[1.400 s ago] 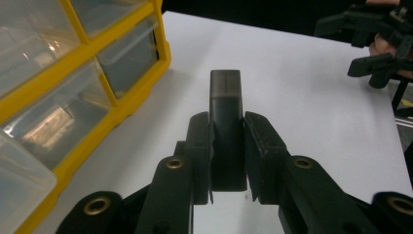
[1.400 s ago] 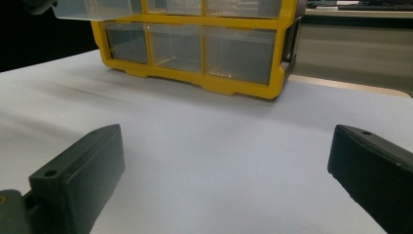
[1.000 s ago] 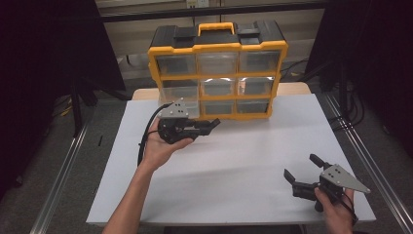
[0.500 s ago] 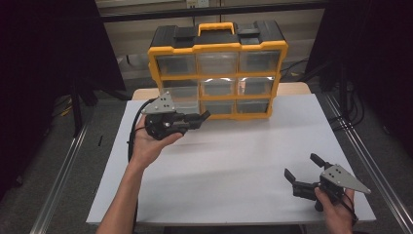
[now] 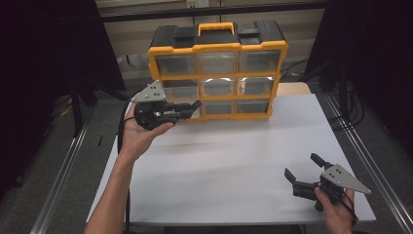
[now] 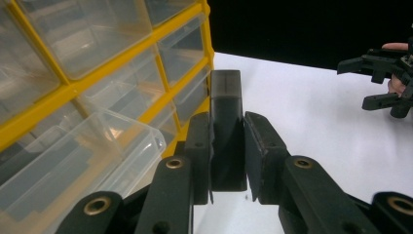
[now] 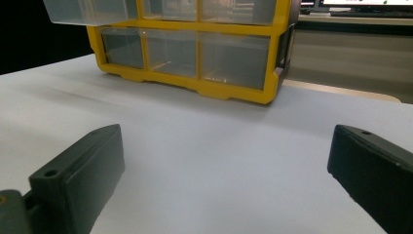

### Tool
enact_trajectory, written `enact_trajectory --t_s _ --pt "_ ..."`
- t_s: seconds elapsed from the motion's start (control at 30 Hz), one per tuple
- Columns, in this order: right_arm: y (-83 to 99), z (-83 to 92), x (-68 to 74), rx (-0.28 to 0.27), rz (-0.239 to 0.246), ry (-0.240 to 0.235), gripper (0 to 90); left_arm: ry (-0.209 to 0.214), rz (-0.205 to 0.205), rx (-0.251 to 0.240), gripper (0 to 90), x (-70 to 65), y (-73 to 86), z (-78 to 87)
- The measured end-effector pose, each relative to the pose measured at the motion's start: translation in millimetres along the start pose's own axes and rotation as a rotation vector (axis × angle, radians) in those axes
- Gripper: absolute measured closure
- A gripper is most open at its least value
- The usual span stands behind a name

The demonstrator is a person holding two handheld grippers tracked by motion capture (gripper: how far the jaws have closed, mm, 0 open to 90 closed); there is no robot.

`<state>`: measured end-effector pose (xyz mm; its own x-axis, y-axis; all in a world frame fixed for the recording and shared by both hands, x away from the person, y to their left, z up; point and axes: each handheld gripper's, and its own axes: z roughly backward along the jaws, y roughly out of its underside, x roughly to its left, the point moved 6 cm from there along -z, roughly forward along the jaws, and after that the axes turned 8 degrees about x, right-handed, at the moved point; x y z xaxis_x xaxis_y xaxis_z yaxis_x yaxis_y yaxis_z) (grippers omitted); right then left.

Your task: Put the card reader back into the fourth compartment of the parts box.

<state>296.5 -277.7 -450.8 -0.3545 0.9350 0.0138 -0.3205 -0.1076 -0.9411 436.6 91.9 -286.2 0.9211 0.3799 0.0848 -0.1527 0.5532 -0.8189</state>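
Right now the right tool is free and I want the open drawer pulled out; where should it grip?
Probably the drawer's front wall, pinched over its top rim, coming from the table side: it juts out of the organizer, leaving that rim exposed.

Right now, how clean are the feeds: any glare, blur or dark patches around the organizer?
High view: glare on the organizer middle drawers, surroundings dark. Left gripper view: open drawer soft, dark block in the left gripper sharp. Right gripper view: jaws blurred, cabinet crisp.
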Motion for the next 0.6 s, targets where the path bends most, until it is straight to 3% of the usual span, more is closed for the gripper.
enact_trajectory --t_s 0.6 --pt "0.0 -0.3 0.2 -0.001 0.001 -0.003 0.2 -0.081 -0.002 0.100 73.7 32.3 -11.3 14.5"
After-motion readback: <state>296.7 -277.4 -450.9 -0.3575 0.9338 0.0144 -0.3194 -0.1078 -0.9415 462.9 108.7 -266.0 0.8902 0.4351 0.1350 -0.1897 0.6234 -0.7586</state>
